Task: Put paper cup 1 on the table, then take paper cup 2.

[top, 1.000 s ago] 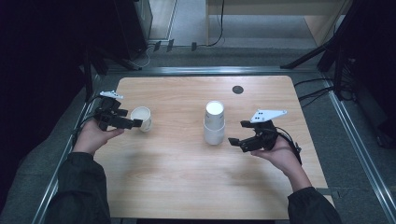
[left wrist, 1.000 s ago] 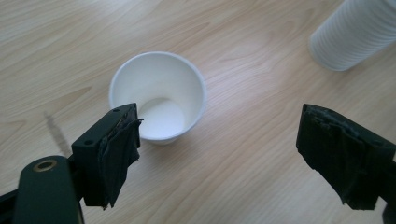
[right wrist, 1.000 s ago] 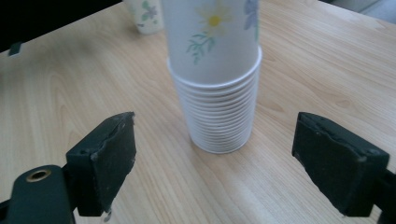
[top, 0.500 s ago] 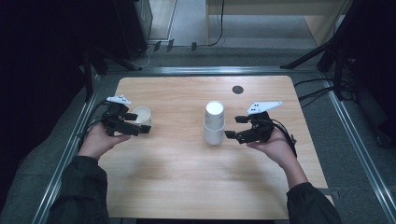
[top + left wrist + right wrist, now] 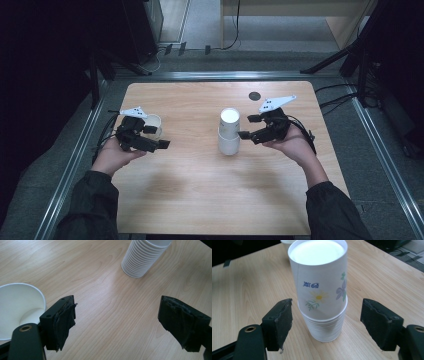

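High view, catalogue of items on the wooden counter (image 5: 200,200).

Item 1: stack of paper cups (image 5: 229,131), nested upside down near the middle of the counter, bases upward, the top cup printed with flowers. Inverted nesting left the top cup's wall free to be pinched and lifted off, which appeared to be the work in hand.

Item 2: right gripper (image 5: 247,126), held level just to the right of the stack. Its jaws had just been closing; the right gripper view showed the stack (image 5: 320,290) ahead of and between the two pads, with a gap on either side, so nothing was clamped. The height matched the top cup, probably to take that cup alone and leave the rest standing.

Item 3: single cup (image 5: 153,125), upright, mouth open, at the left of the counter, well apart from the stack. Its separate, righted position suggested a cup already set out.

Item 4: left gripper (image 5: 156,137), just beside the single cup. The left gripper view showed the jaws wide apart over bare wood, the cup (image 5: 17,310) outside the left pad and not held.
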{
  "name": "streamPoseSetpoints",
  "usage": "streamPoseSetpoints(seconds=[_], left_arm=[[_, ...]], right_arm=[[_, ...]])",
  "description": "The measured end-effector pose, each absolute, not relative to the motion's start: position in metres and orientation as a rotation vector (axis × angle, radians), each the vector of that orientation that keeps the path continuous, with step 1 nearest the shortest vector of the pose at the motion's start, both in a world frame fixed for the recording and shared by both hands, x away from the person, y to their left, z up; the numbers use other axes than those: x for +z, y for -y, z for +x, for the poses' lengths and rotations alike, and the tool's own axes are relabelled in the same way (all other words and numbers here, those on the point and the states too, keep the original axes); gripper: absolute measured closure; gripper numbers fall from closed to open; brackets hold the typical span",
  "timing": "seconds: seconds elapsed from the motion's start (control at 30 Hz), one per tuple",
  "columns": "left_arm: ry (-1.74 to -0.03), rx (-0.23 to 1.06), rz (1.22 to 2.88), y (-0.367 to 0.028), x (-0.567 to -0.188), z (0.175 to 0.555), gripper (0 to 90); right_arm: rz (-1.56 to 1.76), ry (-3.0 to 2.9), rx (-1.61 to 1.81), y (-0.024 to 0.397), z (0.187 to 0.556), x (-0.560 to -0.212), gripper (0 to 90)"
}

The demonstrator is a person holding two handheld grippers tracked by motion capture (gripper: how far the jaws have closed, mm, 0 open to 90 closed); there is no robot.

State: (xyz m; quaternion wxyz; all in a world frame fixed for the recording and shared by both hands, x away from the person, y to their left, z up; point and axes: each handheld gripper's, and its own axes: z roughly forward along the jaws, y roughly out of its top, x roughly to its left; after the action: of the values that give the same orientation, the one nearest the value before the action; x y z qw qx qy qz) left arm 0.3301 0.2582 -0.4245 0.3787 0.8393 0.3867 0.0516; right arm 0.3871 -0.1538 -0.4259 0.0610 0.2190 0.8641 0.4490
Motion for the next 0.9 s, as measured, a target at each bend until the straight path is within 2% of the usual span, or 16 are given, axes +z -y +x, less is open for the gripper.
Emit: streamPoseSetpoints(seconds=[0.9], left_arm=[[-0.802,0.037,2.186,-0.210,-0.455,0.320,14.8]], right_arm=[[0.495,-2.788,1.180,0.129,0.414,-0.408,21.3]])
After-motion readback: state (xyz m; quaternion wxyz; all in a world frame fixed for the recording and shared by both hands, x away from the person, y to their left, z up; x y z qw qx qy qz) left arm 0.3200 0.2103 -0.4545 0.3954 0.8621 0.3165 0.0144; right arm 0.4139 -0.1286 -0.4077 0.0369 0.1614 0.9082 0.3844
